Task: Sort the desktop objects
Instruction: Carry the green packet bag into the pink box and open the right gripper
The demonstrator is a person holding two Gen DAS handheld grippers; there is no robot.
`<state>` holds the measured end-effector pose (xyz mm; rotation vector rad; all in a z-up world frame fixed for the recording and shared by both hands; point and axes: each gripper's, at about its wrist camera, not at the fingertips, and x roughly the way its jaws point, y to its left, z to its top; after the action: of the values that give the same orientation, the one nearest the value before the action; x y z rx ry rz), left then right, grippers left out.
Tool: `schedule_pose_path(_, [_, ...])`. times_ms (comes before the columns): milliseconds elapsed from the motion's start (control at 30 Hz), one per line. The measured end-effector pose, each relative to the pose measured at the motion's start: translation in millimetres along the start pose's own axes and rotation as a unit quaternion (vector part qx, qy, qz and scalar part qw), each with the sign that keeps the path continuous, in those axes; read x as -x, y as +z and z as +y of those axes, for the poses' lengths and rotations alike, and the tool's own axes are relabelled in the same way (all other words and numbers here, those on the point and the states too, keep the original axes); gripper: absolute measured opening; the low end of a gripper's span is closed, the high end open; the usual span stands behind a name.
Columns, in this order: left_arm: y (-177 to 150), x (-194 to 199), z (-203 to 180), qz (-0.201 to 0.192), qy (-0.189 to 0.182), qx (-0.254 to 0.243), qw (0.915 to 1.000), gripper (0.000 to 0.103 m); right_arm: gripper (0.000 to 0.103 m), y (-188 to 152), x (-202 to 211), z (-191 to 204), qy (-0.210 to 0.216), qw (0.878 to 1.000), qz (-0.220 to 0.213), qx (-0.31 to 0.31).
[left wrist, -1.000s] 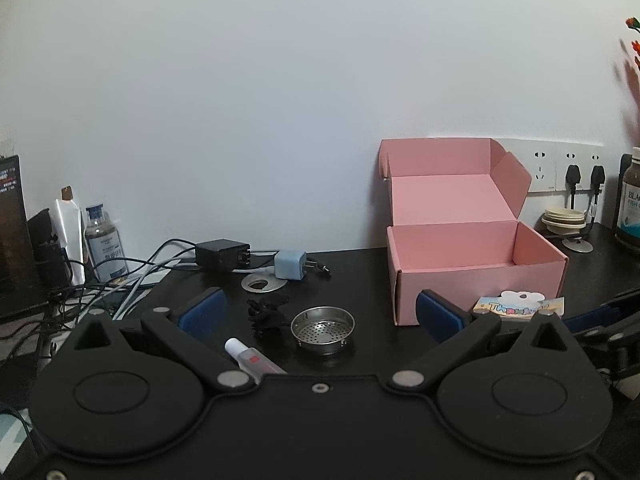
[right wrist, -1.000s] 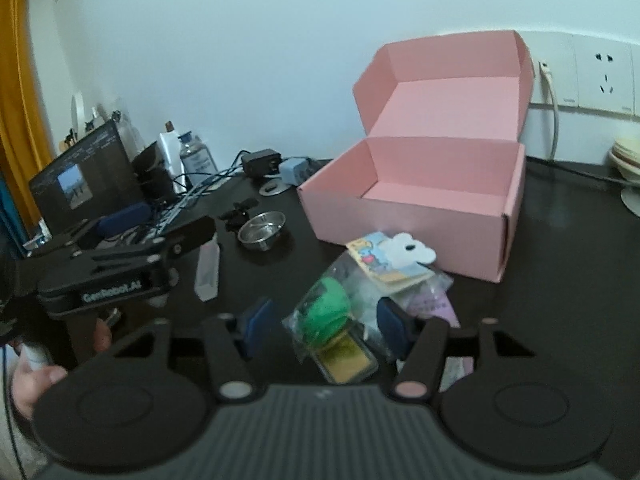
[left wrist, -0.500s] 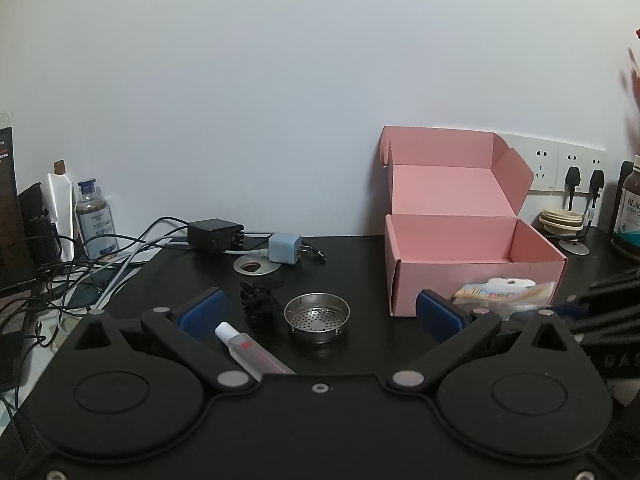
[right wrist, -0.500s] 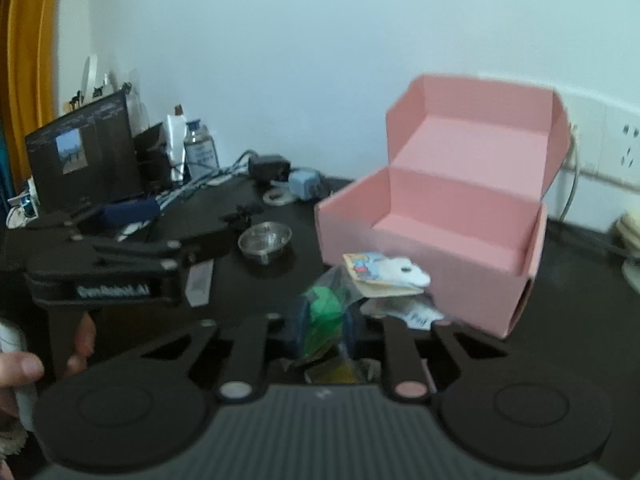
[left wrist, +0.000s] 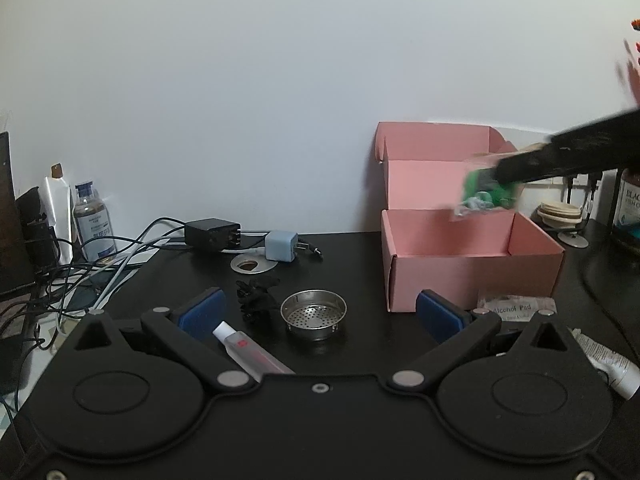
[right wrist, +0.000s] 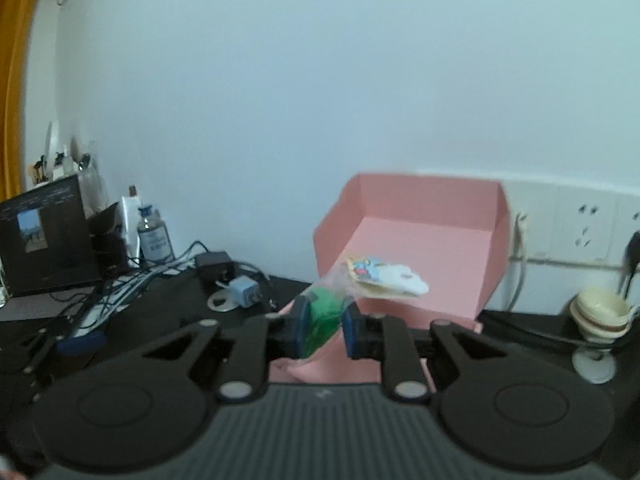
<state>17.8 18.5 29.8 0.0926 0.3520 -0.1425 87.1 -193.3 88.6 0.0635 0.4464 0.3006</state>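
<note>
**Green packet held over the pink box**

At the far left of the black desk (left wrist: 352, 248), a white tube (left wrist: 54, 204) and a small brown-filled bottle (left wrist: 94, 222) stand by the wall among tangled cables (left wrist: 120, 256); their labels are too small to read. Next come a black power adapter (left wrist: 212, 234) and a pale blue charger plug (left wrist: 282, 246), the plug resting on a metal disc (left wrist: 252, 266).

The left gripper (left wrist: 320, 314) hangs low over the desk with its jaws spread wide and nothing between them, probably waiting for its own turn. Between its blue pads (left wrist: 202, 312) lie a clear tube with a red mark (left wrist: 244, 344), a black crumpled clip-like thing (left wrist: 256, 300) and a perforated steel strainer cup (left wrist: 314, 314), all unsorted.

Right of them the pink cardboard box (left wrist: 472, 276) stands with its lid up, evidently the sorting bin. A sachet reading "Alcohol Pad" (left wrist: 516, 306) lies just before it, another white tube (left wrist: 608, 362) further right.

The right gripper (right wrist: 324, 330) is clamped on a clear bag with green contents (right wrist: 322, 324), a cartoon-printed card (right wrist: 380, 276) at its far end, lifted above the box opening, seemingly for dropping in.
</note>
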Motion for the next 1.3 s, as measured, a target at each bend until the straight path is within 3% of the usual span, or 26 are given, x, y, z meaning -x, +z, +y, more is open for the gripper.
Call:
schedule_pose_path(200, [0.0,1.5,-3.4,-0.009,0.001,-0.009,0.9999,0.103,0.018,-8.4,-49.3,-7.7,-0.001,0.998,0.054,-0.032])
schedule_pose_path(500, [0.5,0.9,-2.1,-0.008,0.000,-0.003,1.0000,0.103,0.018,-24.0,-81.8,-10.9,-0.004,0.992,0.101,-0.079])
schedule_pose_path(633, [1.0,1.1,-1.6,-0.008,-0.002,-0.001,1.0000,0.103,0.019,-26.3,-84.4,-14.5,-0.008,0.989,0.118,-0.092])
schedule_pose_path(767, [0.6,1.9,-2.6,-0.008,-0.001,-0.005,1.0000,0.103,0.026,-29.9,-86.8,-17.4,-0.018,0.984,0.138,-0.110])
schedule_pose_path(1300, [2.0,2.9,0.1,-0.007,0.001,-0.001,1.0000,0.103,0.028,-40.1,-70.0,-18.1,0.011,0.976,0.167,-0.142])
